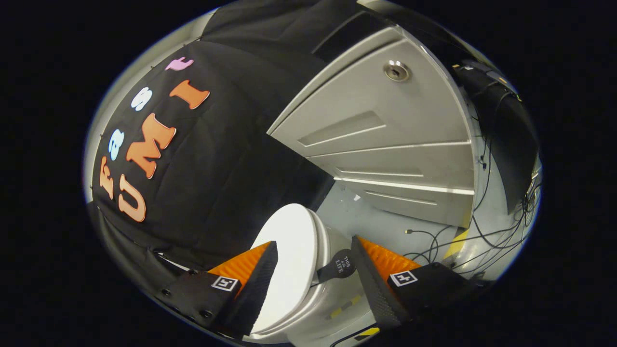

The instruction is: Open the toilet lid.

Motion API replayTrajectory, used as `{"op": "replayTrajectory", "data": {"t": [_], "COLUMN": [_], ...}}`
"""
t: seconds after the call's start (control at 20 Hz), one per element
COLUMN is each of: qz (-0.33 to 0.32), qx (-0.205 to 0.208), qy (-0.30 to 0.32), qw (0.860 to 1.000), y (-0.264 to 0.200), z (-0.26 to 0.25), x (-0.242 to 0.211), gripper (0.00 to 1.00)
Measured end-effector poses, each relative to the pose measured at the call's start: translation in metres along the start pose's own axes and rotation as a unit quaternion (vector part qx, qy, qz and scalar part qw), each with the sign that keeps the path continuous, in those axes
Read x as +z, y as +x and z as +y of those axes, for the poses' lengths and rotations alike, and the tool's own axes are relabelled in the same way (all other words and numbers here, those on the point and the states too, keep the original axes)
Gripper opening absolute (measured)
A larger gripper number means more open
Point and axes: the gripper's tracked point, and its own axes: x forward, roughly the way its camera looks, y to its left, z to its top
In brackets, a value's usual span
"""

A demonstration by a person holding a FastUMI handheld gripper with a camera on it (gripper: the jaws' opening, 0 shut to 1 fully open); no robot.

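Observation:
The white toilet lies between and just beyond my fingers, and the view is rolled sideways. Its lid looks shut flat on the seat. A black pull tab sticks out from the lid's edge, close to one finger but apart from it. My gripper is open, its fingers spread either side of the lid's edge and the tab, with neither finger pressing on anything. The other finger overlaps the lid's flat top.
A grey panelled door with a round metal lock stands beyond the toilet. Loose black cables and a strip of yellow tape lie on the grey floor beside it. The black cloth wall hangs right behind the toilet.

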Motion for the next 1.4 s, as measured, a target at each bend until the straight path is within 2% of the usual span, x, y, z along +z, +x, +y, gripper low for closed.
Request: {"op": "replayTrajectory", "data": {"t": [0.2, 0.45, 0.7, 0.9, 0.95, 1.3, 1.35, 1.4], "qz": [0.03, 0.04, 0.058, 0.069, 0.068, 0.07, 0.073, 0.069], "qx": [-0.037, -0.049, -0.04, -0.039, -0.038, -0.005, 0.007, 0.01], "qy": [0.023, 0.056, 0.069, 0.063, 0.063, 0.127, 0.134, 0.138], "qw": [0.999, 0.996, 0.995, 0.995, 0.995, 0.989, 0.988, 0.988], "y": [0.02, 0.037, 0.052, 0.057, 0.058, 0.053, 0.052, 0.053], "z": [-0.021, -0.032, -0.032, -0.032, -0.032, -0.028, -0.025, -0.024], "x": [-0.015, -0.019, -0.027, -0.033, -0.032, -0.027, -0.026, -0.024], "gripper": [0.98, 0.96, 0.75, 0.53, 0.53, 0.24, 0.24, 0.15]}}
